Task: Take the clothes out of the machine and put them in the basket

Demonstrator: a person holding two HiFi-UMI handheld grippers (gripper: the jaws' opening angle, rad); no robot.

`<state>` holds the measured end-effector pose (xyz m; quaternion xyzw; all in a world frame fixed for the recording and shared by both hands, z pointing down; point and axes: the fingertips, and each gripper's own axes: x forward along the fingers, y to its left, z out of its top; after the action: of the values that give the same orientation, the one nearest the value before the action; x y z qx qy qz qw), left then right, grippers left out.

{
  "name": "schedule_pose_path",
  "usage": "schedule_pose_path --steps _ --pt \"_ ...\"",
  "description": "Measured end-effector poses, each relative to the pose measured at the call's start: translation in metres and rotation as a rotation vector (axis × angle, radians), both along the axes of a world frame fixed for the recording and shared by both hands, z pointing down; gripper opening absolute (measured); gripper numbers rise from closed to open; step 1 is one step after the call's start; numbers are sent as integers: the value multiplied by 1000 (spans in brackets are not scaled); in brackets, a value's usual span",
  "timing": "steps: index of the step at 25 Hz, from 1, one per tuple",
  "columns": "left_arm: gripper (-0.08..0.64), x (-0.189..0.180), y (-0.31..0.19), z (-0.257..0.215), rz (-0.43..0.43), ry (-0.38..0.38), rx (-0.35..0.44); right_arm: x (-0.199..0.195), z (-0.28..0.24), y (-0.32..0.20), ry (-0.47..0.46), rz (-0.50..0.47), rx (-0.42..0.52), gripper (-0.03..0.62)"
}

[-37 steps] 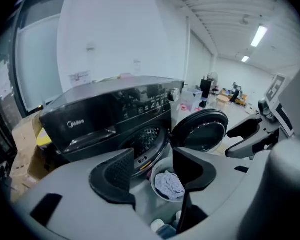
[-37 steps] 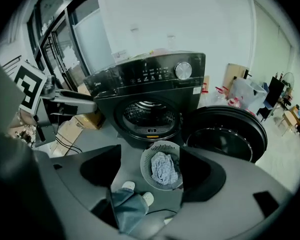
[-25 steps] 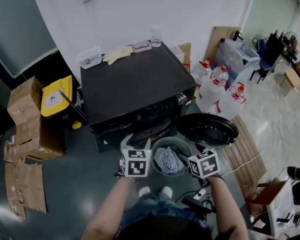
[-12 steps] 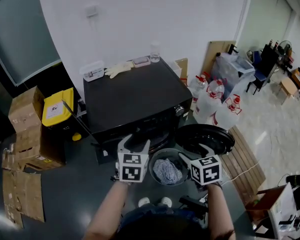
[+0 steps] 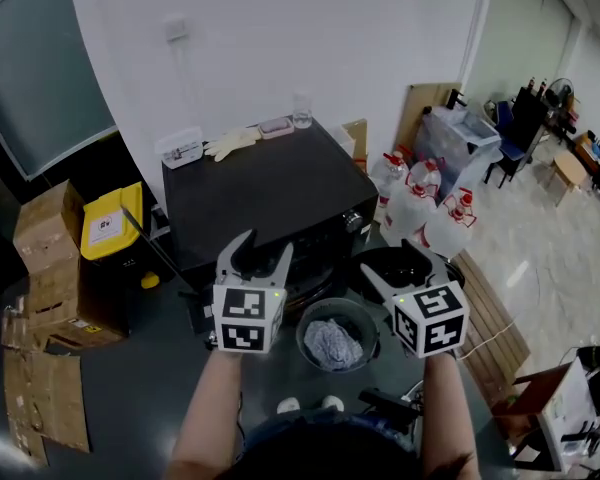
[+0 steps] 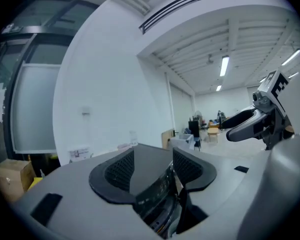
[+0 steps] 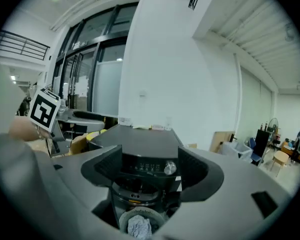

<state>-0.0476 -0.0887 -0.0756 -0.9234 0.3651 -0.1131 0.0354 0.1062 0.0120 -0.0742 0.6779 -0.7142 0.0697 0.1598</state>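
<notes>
– Now that both grippers have risen from beside the basket (image 5: 307, 320), are they carrying anything?
– No. The left gripper (image 5: 263, 246) and the right gripper (image 5: 390, 261) hang mid-frame before the machine (image 5: 260, 183), jaws apart and empty. The clothes (image 5: 332, 343) lie bundled in the basket, lower centre.
– Finished, then?
– That load looks delivered. Whether the machine holds more, I can't see.

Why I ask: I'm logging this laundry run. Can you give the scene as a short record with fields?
machine: black washing machine, round door swung open
basket: round basket on the floor in front of the machine
clothes: bluish bundle in the basket
left tongs: open, empty, held near the machine's front
right tongs: open, empty, held near the door
on the machine: gloves, clear cup
</notes>
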Motion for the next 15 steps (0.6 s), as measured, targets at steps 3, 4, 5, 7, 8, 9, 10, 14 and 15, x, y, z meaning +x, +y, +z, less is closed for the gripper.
schedule_pose_path --steps 3,4,5,7,8,9,10,14,15 --pt "241 4 2 -38 46 75 51 0 -41 -3 29 -1 105 344" --pt "241 5 3 -52 67 108 64 -1 -55 -4 44 -2 137 344" --pt "241 4 4 -66 81 138 79 -2 -69 -4 57 -3 168 342" --pt "241 -1 4 -90 85 171 118 -5 -94 -4 81 -2 228 342" --pt "241 -3 4 -100 81 178 139 -6 -104 -3 91 -2 254 341" --pt "241 -6 4 -108 78 184 159 -7 -113 -3 99 -5 275 341" --pt "241 -7 4 -115 79 188 177 -9 -120 -2 101 -11 291 339" --pt "168 -15 11 -137 83 216 235 -18 -143 7 55 -56 355 248" --pt "43 -17 14 -143 81 223 251 -20 -152 11 56 -62 383 51"
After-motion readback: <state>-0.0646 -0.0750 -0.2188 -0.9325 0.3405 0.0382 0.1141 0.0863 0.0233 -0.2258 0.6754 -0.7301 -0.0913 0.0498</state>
